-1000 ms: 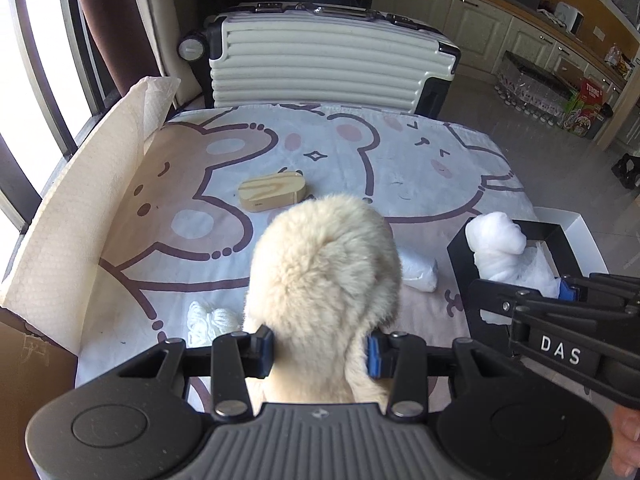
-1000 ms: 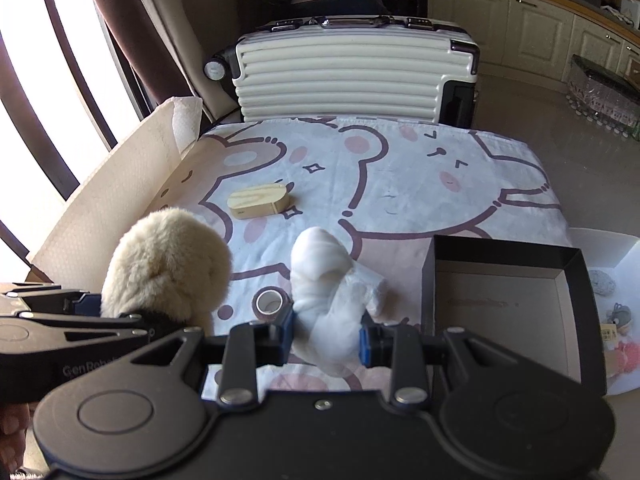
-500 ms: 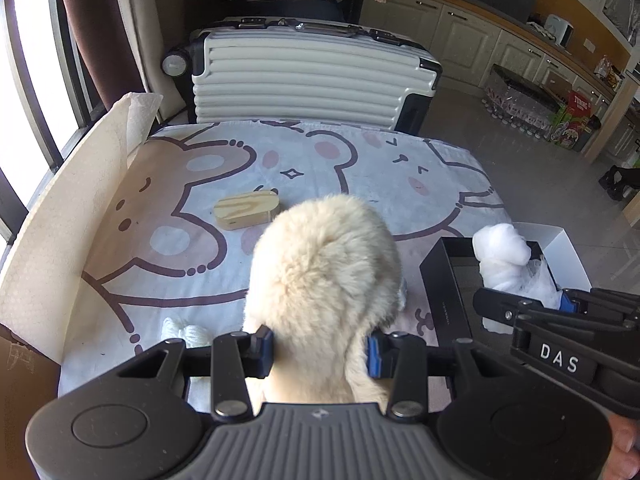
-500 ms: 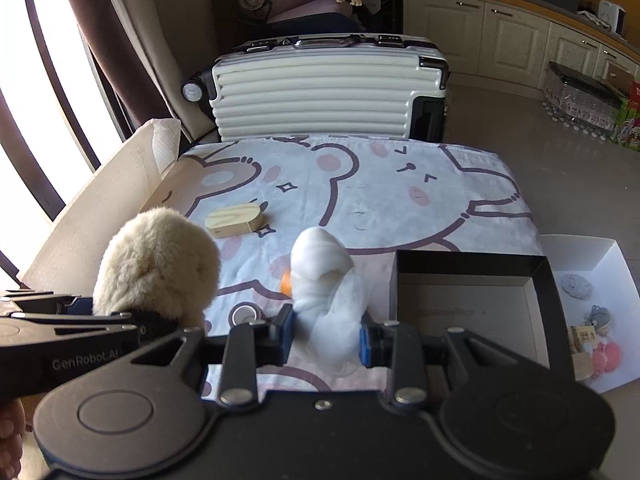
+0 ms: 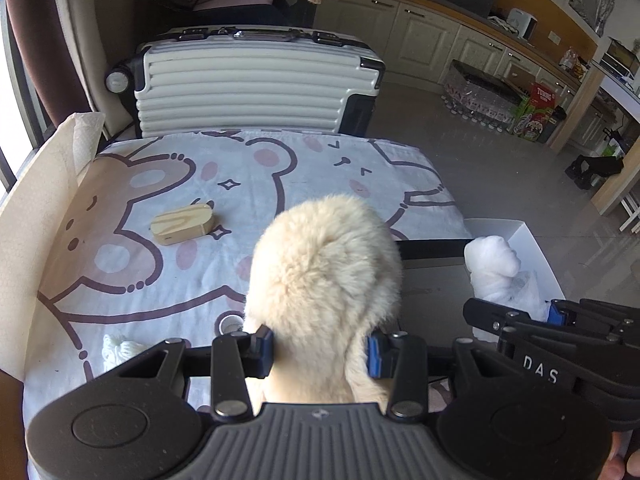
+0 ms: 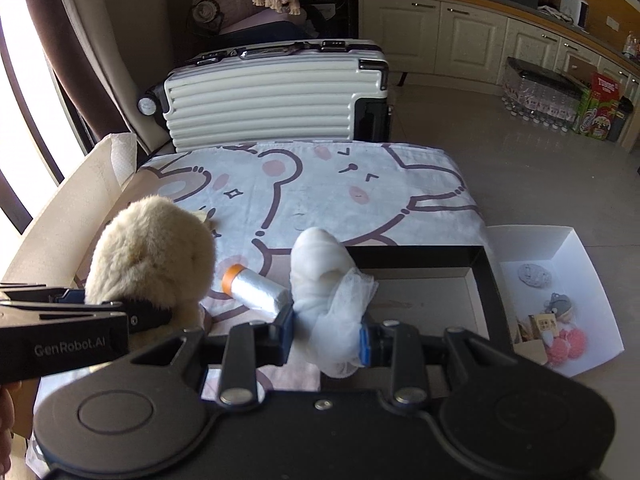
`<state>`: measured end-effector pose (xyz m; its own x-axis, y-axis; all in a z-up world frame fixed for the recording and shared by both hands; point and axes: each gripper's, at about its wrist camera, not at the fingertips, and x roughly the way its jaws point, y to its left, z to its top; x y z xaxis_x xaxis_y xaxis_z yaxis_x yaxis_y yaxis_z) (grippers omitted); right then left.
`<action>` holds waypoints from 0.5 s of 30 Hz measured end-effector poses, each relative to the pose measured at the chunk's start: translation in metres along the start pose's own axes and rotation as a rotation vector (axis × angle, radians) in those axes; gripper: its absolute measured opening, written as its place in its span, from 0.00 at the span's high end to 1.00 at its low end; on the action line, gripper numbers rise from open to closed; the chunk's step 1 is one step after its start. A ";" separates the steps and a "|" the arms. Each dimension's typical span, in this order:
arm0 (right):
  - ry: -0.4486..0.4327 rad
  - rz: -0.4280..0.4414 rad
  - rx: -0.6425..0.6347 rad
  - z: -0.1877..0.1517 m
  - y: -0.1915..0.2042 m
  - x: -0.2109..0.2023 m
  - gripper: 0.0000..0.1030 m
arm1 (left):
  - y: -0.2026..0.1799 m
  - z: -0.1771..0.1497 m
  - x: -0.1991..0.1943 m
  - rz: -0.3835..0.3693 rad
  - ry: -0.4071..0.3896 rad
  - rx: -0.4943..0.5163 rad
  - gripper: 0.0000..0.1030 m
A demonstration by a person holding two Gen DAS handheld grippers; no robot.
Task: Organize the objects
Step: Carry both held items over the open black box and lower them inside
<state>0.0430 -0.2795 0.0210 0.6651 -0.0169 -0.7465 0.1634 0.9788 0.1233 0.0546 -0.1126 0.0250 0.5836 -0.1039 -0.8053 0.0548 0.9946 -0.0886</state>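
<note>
Here the left gripper (image 5: 320,350) clamps a cream fluffy toy (image 5: 326,276) above the bear-print cloth (image 5: 260,168), while the right gripper (image 6: 325,338) pinches a white mesh bundle (image 6: 326,280) beside the black box (image 6: 490,280).

Left gripper (image 5: 320,350) and right gripper (image 6: 325,338), jaws clamped, side by side, angled downward

A home: kitchen cabinets (image 6: 472,36), suitcase (image 6: 276,96), bear-print bedding (image 6: 320,188).
</note>
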 end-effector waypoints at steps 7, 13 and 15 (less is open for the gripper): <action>-0.017 -0.021 0.042 -0.001 -0.021 -0.004 0.69 | -0.017 0.003 0.004 -0.061 -0.020 -0.016 0.58; -0.028 -0.020 0.058 -0.001 -0.033 -0.002 0.69 | -0.027 0.007 0.014 -0.098 -0.023 -0.058 0.58; -0.026 -0.018 0.065 -0.001 -0.037 0.002 0.69 | -0.031 0.008 0.019 -0.106 -0.026 -0.069 0.58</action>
<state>0.0372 -0.3153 0.0146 0.6799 -0.0407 -0.7322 0.2219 0.9631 0.1525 0.0704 -0.1449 0.0170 0.5983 -0.2073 -0.7740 0.0618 0.9750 -0.2133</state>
